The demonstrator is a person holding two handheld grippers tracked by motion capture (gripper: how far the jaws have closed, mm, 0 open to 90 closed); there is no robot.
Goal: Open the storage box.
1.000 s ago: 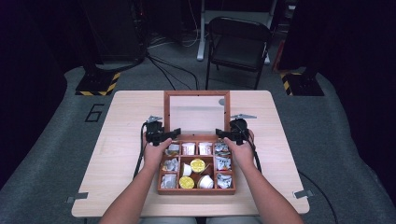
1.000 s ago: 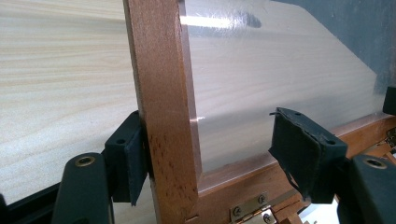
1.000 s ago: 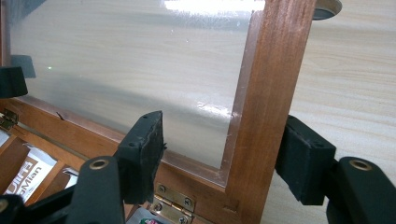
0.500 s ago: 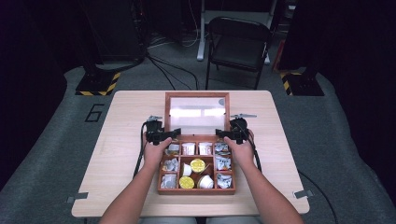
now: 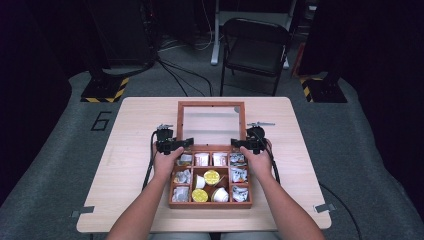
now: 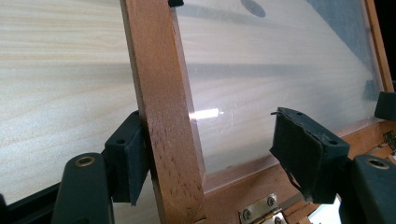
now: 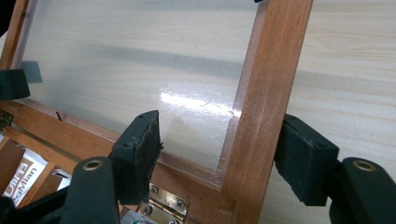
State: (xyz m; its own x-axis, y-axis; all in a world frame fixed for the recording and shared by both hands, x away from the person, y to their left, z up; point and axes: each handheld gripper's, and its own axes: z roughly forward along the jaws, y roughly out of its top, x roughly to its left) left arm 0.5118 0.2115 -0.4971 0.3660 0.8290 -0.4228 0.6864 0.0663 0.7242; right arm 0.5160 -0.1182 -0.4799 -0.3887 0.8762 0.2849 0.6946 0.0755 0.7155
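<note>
Lid (image 5: 211, 125) of the wooden box (image 5: 210, 202) lies open near the bench (image 5: 125, 120) centre. Left hand-held gripper (image 6: 212, 158) straddles its left frame rail, jaws apart; right hand-held gripper (image 7: 224, 154) straddles the right rail, likewise apart.

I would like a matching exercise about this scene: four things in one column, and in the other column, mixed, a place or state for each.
Things:
1. lid
2. left gripper
3. right gripper
4. folding chair

Places or states:
A. on the floor beyond the far edge of the table
B. jaws open around the lid's right frame rail
C. raised open, clear pane in a wooden frame
D. jaws open around the lid's left frame rail

Right pairs: 1-C, 2-D, 3-B, 4-A
</note>
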